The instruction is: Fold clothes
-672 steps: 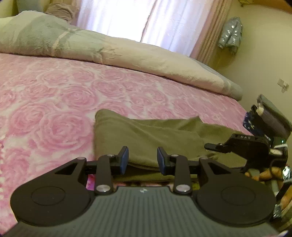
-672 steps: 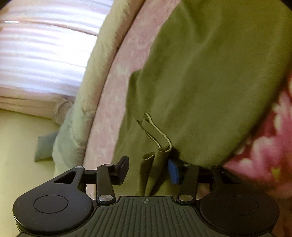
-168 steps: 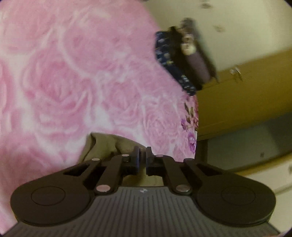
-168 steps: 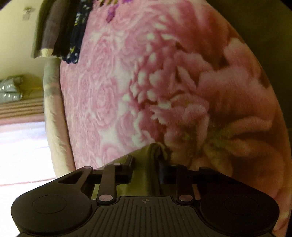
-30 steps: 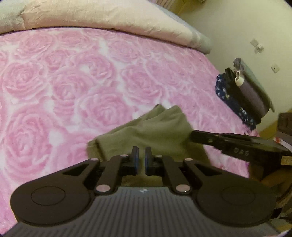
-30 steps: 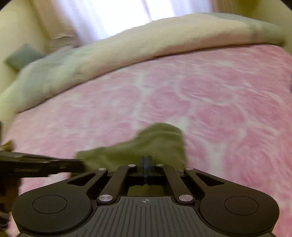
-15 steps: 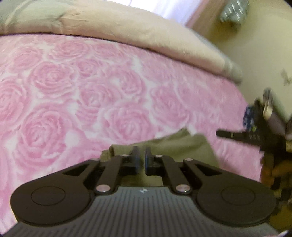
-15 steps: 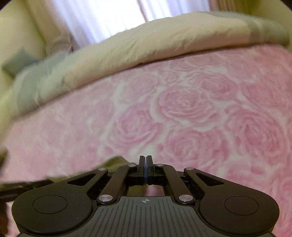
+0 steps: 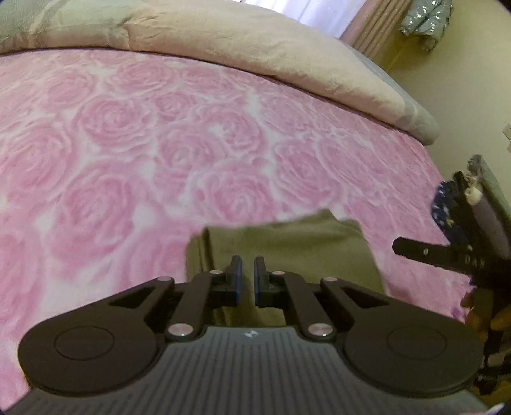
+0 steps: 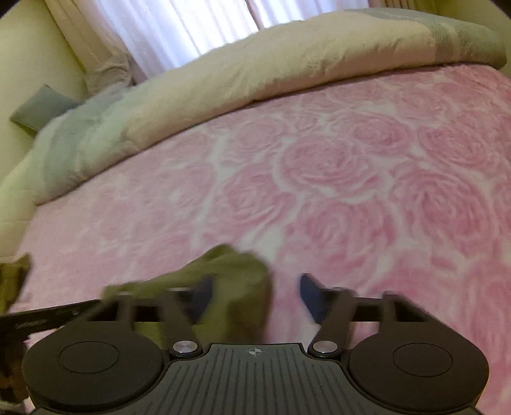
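Spreading wide in its own view, the right claw [image 10: 255,295] has its jaws far apart and grips nothing; the olive garment [image 10: 236,281] lies between and under them, bunched toward the left finger, though motion blur hides whether a pad touches the cloth. The left claw [image 9: 246,279] is nearly closed, with only a thin slit between its blue-faced fingers [image 9: 237,277], and no fabric sits in that slit (the cloth shows beyond and below the tips, not pinched), so it is released too.

The left wrist view shows the garment [image 9: 287,245] as a compact folded rectangle lying flat on the pink rose-patterned blanket [image 9: 127,159], near the bed's front edge. That view also takes in the right claw [image 9: 428,253] from the side at the far right, a stack of dark folded clothes [image 9: 463,207] behind it, and a silver jacket [image 9: 424,22] hanging on the wall. The right wrist view shows none of these; it has the white curtain [image 10: 191,28], a rolled cream and grey duvet [image 10: 287,73] along the far side of the bed, and a dark bar entering at the left edge.
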A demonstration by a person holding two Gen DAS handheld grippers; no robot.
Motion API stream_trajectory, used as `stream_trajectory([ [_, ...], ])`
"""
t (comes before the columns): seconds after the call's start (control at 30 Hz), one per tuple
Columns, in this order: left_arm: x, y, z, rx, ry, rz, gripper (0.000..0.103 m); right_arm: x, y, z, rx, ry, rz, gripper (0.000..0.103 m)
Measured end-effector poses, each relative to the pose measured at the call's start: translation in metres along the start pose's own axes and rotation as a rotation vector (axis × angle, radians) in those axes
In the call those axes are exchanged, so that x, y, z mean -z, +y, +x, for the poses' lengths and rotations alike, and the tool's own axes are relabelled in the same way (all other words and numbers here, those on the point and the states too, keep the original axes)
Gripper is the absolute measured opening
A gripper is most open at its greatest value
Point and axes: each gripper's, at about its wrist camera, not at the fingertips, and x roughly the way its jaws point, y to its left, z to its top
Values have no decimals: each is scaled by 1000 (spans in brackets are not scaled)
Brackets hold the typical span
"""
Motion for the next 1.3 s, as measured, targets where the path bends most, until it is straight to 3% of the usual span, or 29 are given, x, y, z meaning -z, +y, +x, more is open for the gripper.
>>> stream_trajectory([
  [0.13, 8, -10, -3, -40, 72, -22, 3, 26, 27, -18, -21, 76, -61, 64],
  [0.3, 17, -23, -8, -90, 161, -49, 2, 55, 35, 16, 48, 251, -89, 64],
  [0.5, 23, -42, -13, -182, 267, -52, 8, 46, 27, 0, -22, 274, -6, 64],
  [0.67, 21, -63, -19, -296, 352, -20, 32, 42, 17, -5, -15, 333, 86, 64],
  [0.97, 30, -70, -24, -408, 423, 15, 35, 47, 16, -16, 43, 338, 103, 64],
  [1.17, 39, -65, -24, -427, 448, 12, 36, 57, 15, -20, 54, 354, 114, 64],
  [1.3, 41, -52, -40, -317, 398, -40, 36, 61, 11, -28, 22, 339, 131, 64],
])
